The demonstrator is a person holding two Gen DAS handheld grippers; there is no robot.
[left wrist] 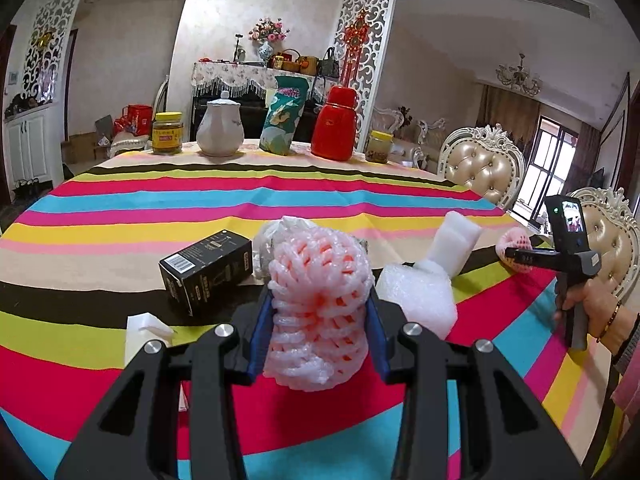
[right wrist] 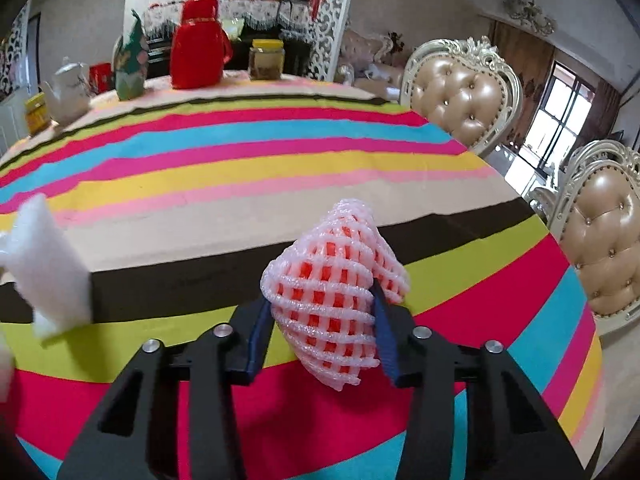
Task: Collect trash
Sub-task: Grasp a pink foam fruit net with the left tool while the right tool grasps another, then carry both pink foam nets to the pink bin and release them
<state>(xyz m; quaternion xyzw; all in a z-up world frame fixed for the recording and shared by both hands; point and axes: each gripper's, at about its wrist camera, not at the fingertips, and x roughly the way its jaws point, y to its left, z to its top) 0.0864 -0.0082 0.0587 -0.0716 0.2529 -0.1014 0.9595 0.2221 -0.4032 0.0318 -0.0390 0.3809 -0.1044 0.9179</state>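
Note:
My left gripper (left wrist: 320, 300) is shut on a pink foam fruit net (left wrist: 316, 280), held just above the striped tablecloth (left wrist: 240, 200). The right gripper (right wrist: 322, 300) is shut on a second pink foam net (right wrist: 332, 276); the left wrist view shows it at the table's right edge (left wrist: 516, 254), held by a hand (left wrist: 596, 308). On the cloth lie a black carton (left wrist: 208, 268), a white foam block (left wrist: 456, 236), a white foam wrap (left wrist: 420, 292) and a small white foam piece (left wrist: 144, 332). Crumpled clear plastic (left wrist: 264, 240) shows behind the left net. White foam (right wrist: 48, 272) sits at the right view's left edge.
Along the far edge of the table stand a yellow-lidded jar (left wrist: 167, 133), a white teapot (left wrist: 220, 128), a green snack bag (left wrist: 282, 116), a red thermos (left wrist: 335, 124) and a small jar (left wrist: 379, 146). Two padded chairs (left wrist: 480, 168) (right wrist: 604, 240) stand at the table's right side.

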